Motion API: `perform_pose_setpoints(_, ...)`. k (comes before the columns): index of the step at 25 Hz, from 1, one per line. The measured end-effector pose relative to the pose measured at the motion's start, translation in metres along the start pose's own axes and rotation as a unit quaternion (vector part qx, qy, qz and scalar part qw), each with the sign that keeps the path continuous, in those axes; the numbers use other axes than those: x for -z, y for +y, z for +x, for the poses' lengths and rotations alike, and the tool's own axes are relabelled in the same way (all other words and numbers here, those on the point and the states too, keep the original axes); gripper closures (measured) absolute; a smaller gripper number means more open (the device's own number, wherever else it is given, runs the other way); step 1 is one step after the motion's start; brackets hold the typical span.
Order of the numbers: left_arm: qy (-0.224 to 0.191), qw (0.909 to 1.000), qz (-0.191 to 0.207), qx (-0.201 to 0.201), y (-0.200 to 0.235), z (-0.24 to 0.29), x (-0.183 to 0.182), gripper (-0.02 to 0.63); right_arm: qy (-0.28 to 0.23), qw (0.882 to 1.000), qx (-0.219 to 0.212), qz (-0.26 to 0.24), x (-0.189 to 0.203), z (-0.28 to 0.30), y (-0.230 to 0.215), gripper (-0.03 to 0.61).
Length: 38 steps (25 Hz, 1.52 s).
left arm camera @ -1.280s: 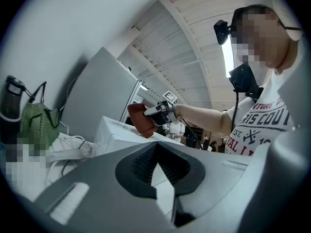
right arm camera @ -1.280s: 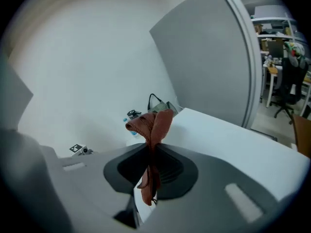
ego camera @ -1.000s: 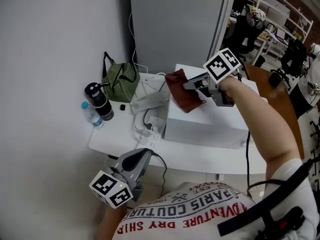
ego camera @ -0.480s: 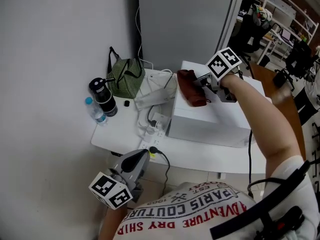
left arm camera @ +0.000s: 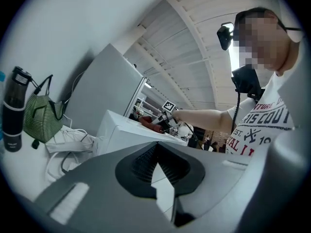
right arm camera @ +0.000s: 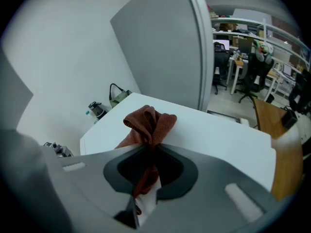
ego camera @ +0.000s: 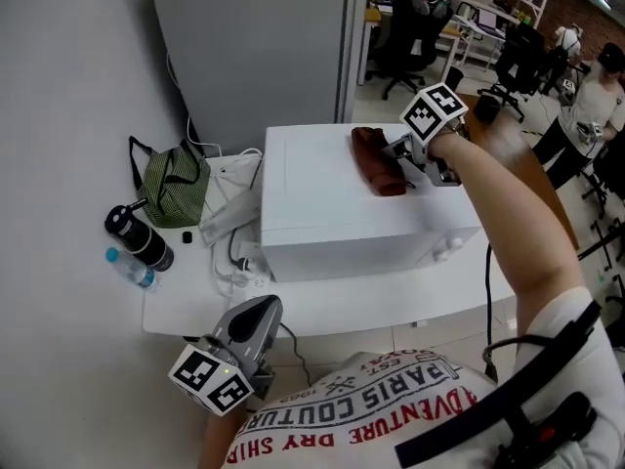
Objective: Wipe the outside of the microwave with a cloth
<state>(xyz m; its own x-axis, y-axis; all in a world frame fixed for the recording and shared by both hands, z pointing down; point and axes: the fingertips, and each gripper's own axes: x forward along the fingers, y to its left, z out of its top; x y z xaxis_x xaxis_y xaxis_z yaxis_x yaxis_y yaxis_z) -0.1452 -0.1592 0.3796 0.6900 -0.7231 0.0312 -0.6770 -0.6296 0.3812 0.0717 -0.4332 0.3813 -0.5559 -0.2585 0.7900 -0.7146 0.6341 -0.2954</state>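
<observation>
A white microwave (ego camera: 332,213) stands on a white table (ego camera: 195,306). On its top lies a rust-brown cloth (ego camera: 378,162), pinched in my right gripper (ego camera: 402,156), which is shut on it near the top's back right. In the right gripper view the cloth (right arm camera: 149,125) bunches up from between the jaws over the microwave's top (right arm camera: 214,135). My left gripper (ego camera: 256,322) hangs low in front of the table, shut with nothing in it. In the left gripper view the microwave (left arm camera: 124,132) and the cloth (left arm camera: 149,123) appear in the distance.
Left of the microwave lie a green striped bag (ego camera: 173,184), a black flask (ego camera: 139,238), a small water bottle (ego camera: 130,269) and a power strip with cables (ego camera: 239,262). A grey partition (ego camera: 254,57) stands behind. Office chairs and desks (ego camera: 459,37) fill the back right.
The right gripper has dragged the cloth rightward along the microwave's top, away from its left edge. The head view has swung, so the microwave sits more central. The left gripper has stayed low.
</observation>
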Motion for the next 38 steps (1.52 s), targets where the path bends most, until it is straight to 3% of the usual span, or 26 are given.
perform_pose_setpoints(7, 0.028, 0.9971, 0.006, 0.071, -0.029, 0.064, 0.003, 0.612, -0.012, 0.996, 0.058, 0.06, 0.059, -0.071, -0.083, 0.541)
perform_pose_setpoints(11, 0.04, 0.9936, 0.012, 0.105, -0.046, 0.094, 0.004, 0.612, -0.015, 0.994, 0.08, 0.077, 0.086, -0.099, -0.109, 0.541)
perform_pose_setpoints(16, 0.048, 0.9898, 0.019, 0.133, -0.056, 0.118, 0.004, 0.612, -0.02, 0.993, 0.085, 0.075, 0.1, -0.113, -0.119, 0.541)
perform_pose_setpoints(21, 0.047, 0.9899, 0.02, 0.132, -0.059, 0.121, 0.002, 0.612, -0.013, 0.997, 0.069, 0.034, 0.085, -0.115, -0.102, 0.541)
perform_pose_setpoints(26, 0.035, 0.9959, 0.017, 0.081, -0.037, 0.092, -0.001, 0.612, -0.027, 0.999, 0.013, -0.041, 0.022, -0.102, -0.049, 0.541)
perform_pose_setpoints(32, 0.01, 0.9998, 0.017, 0.003, -0.006, 0.035, -0.007, 0.612, -0.053, 0.987, -0.07, -0.133, -0.065, -0.049, 0.052, 0.541)
perform_pose_setpoints(38, -0.028, 0.9956, 0.012, -0.089, 0.013, -0.036, -0.009, 0.612, -0.018, 0.976, -0.125, -0.179, -0.111, 0.036, 0.12, 0.541)
